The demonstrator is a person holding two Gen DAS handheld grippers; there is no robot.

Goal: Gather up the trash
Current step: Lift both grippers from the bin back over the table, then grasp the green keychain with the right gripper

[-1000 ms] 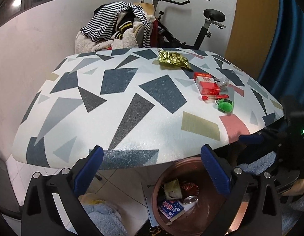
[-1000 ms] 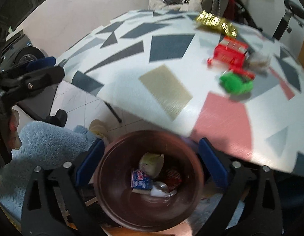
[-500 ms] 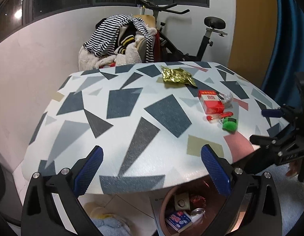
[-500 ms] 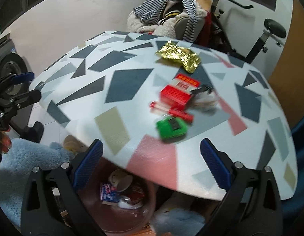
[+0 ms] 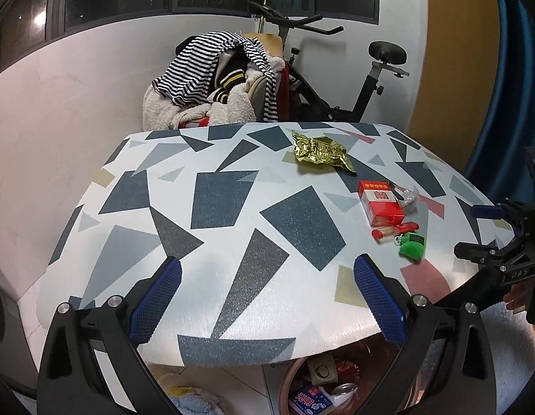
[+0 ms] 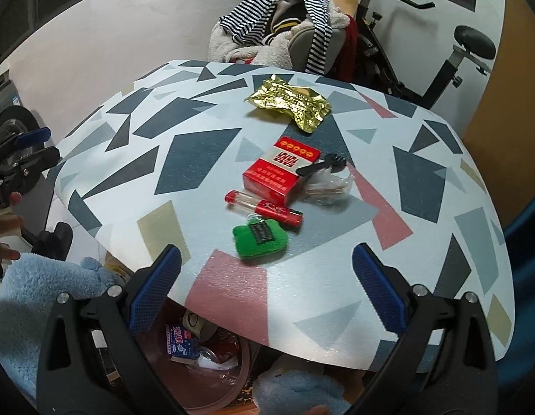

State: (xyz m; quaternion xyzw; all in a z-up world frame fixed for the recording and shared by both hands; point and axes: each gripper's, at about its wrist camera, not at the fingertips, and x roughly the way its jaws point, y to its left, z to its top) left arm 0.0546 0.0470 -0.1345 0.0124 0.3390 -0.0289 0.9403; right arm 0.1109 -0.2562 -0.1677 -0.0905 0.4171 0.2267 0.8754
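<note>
1. Both grippers are hovering over the near edge of the bench (image 5: 233, 276), between pickups. The left gripper (image 5: 267, 297) and right gripper (image 6: 267, 287) are holding their jaws wide apart, gripping nothing.
2. Trash is lying in a cluster at about 12 o'clock from the right gripper: a green tag (image 6: 262, 238) nearest, a red tube (image 6: 264, 207) just beyond, a red box (image 6: 279, 169), then a crumpled gold wrapper (image 6: 290, 102) farthest.
3. A clear bag with a black fork (image 6: 324, 178) is touching the box at 3 o'clock; its contents are blurry.
4. The bin (image 6: 212, 390), at 6 o'clock under the bench edge, is already holding some trash.
5. The next move is probably calling for the right gripper to reach forward and close on the tag.
</note>
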